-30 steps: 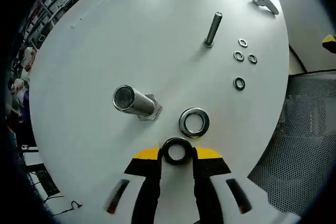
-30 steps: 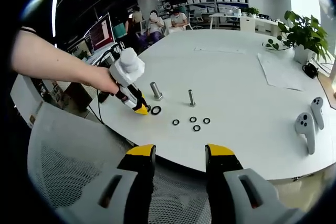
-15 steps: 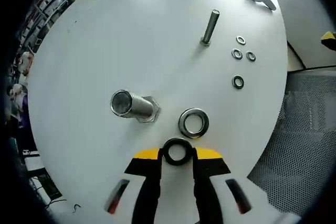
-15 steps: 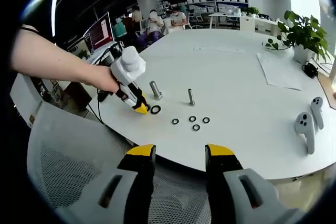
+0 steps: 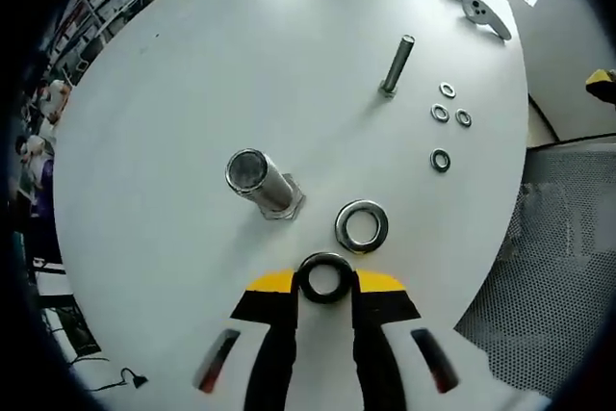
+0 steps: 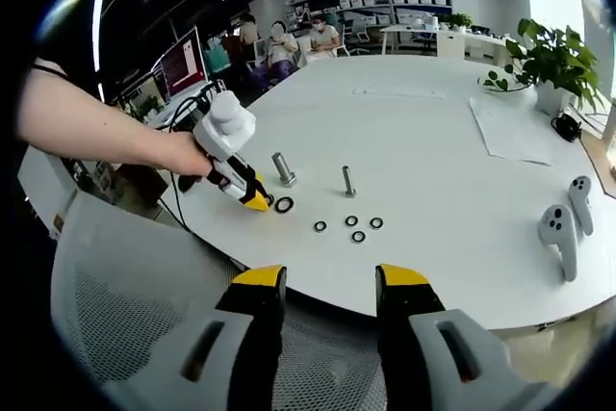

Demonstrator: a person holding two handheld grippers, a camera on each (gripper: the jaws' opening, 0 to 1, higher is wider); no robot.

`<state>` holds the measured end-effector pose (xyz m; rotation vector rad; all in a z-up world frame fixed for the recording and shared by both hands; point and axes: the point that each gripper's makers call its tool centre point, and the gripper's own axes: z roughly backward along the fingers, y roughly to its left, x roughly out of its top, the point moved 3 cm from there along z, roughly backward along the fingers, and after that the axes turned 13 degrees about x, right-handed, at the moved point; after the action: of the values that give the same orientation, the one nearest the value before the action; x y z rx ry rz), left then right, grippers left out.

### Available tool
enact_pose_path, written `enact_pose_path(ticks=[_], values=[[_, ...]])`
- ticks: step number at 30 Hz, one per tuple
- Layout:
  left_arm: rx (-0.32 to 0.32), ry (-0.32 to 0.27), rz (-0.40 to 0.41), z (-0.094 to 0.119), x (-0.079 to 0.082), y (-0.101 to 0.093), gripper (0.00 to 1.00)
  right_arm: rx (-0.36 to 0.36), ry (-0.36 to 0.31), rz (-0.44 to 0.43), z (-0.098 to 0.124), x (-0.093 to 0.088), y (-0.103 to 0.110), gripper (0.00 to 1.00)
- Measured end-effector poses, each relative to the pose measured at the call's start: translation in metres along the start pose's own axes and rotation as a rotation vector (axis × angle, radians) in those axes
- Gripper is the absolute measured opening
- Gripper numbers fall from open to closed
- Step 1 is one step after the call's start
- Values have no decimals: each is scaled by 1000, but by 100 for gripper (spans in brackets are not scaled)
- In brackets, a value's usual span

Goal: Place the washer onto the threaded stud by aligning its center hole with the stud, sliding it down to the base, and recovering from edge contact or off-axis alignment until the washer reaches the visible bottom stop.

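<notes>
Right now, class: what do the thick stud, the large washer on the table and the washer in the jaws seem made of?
Thick stud: probably steel, bright grey with glints. Large washer: shiny silver metal, likely steel or plated. Held washer, in the left gripper: dark and glossy, perhaps blackened metal or rubber; cannot tell.

Desk (image 5: 192,64): smooth, matt white surface. Large threaded stud (image 5: 262,182): bright, polished metal with a hexagonal metal base. Slim stud (image 5: 396,64): duller grey metal. Washer (image 5: 324,276) held in the left claw (image 5: 324,288): dark, glossy metal. Loose washer (image 5: 362,225): shiny silver metal. Small washers (image 5: 440,160): bright metal. Claw fingers (image 5: 272,300): black and yellow plastic on a matt white plastic body. Chair back (image 6: 125,315): grey woven mesh cloth. Controllers (image 6: 558,233): smooth, pale plastic.
</notes>
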<state>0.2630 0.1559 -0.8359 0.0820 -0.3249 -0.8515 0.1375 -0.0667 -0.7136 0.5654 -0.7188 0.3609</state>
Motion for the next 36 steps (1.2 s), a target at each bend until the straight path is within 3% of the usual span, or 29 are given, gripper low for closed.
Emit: enact_pose_path(ticks=[10,18,21,28,36], values=[[9,-32,-18,9,-1,4,18,-1,-3,-5,0,0,-1,39],[2,-107,-5,29,13,9,18,-1,-5,-7,0,1,-1,39],[20,-164,-57,42,25,13,18,-1,-7,-9,0,1,0,39],[38,-235,-103,65,50,18,18,3,-10,-8,0,1,0,39],[79,-235,-173,62,64,30,18,5,-9,-8,0,1,0,39]])
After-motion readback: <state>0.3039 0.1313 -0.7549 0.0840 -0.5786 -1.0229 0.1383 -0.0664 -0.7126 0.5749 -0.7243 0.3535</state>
